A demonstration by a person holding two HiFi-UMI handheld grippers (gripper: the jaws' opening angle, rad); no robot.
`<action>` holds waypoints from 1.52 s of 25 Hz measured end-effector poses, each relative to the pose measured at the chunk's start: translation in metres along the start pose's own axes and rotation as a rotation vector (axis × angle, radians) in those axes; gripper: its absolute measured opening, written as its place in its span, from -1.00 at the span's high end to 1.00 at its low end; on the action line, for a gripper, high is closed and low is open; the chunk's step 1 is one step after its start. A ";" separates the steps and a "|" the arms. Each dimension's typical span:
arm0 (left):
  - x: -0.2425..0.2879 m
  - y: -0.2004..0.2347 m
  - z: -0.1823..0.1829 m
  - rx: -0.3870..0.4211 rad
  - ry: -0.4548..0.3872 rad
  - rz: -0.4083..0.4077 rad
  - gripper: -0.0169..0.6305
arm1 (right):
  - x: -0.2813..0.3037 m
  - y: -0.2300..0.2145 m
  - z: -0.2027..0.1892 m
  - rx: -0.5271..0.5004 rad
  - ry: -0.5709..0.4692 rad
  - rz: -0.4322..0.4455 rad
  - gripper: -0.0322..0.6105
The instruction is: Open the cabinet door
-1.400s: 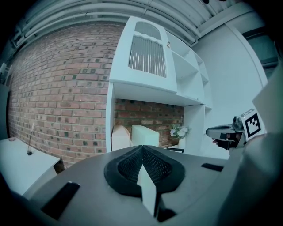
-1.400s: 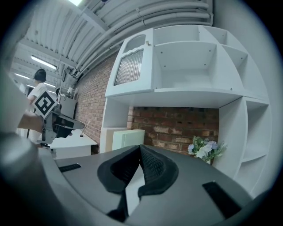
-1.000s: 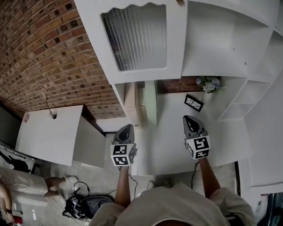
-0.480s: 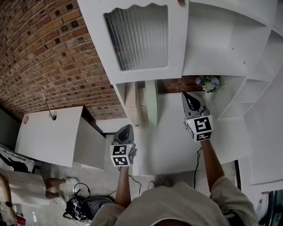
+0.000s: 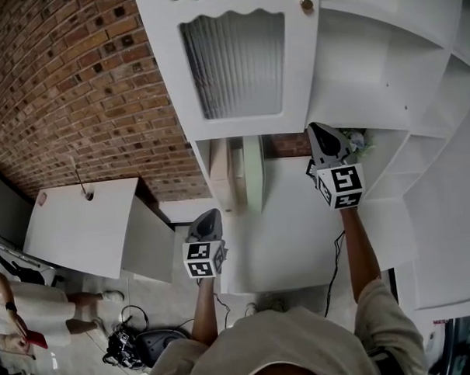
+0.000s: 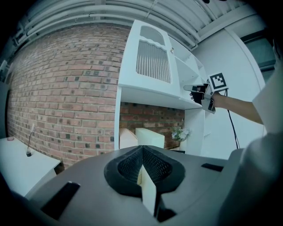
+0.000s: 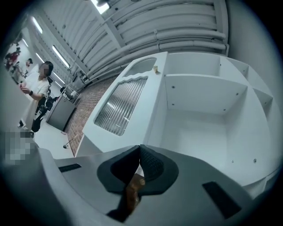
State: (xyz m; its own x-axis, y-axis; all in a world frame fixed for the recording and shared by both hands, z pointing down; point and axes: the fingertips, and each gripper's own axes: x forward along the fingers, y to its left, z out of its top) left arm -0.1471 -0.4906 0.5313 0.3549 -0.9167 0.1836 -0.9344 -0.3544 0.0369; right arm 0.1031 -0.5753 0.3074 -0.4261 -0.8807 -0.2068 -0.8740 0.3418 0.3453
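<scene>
The white cabinet door [image 5: 233, 62] with a ribbed glass panel hangs high on the wall and looks closed. Its small brass knob [image 5: 306, 4] sits at the door's upper right corner. In the right gripper view the door [image 7: 121, 106] and knob [image 7: 155, 69] lie ahead and to the left. My right gripper [image 5: 319, 128] is raised beneath the door's lower right corner, shut and empty, apart from the door. Lower down, my left gripper [image 5: 210, 212] hovers in front of the counter, also shut with nothing in it. From the left gripper view the right gripper [image 6: 191, 88] shows beside the cabinet [image 6: 152, 62].
Open white shelves [image 5: 385, 67] stand right of the door. A white counter [image 5: 299, 234] runs below, with pale boxes [image 5: 250, 174] and flowers [image 5: 363, 138] in the niche. A white table [image 5: 89, 224] stands left by the brick wall [image 5: 68, 97]. A person [image 5: 23, 324] stands at lower left.
My right gripper has risen from above the counter to just under the cabinet's lower edge. The left gripper has stayed in place.
</scene>
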 end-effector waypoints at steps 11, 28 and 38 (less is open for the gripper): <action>0.000 0.004 0.004 0.002 -0.008 0.005 0.87 | 0.023 -0.004 0.020 0.041 -0.037 0.101 0.10; -0.008 0.019 0.009 0.005 -0.012 0.039 0.87 | 0.051 0.006 0.005 0.136 -0.018 0.185 0.02; -0.015 0.014 0.005 0.004 -0.004 0.057 0.87 | 0.046 0.006 0.004 0.093 0.008 0.133 0.19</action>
State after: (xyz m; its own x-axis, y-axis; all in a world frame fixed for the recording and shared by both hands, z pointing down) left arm -0.1655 -0.4827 0.5242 0.3011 -0.9361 0.1818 -0.9530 -0.3021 0.0229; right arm 0.0776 -0.6124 0.2957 -0.5382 -0.8279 -0.1576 -0.8278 0.4842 0.2833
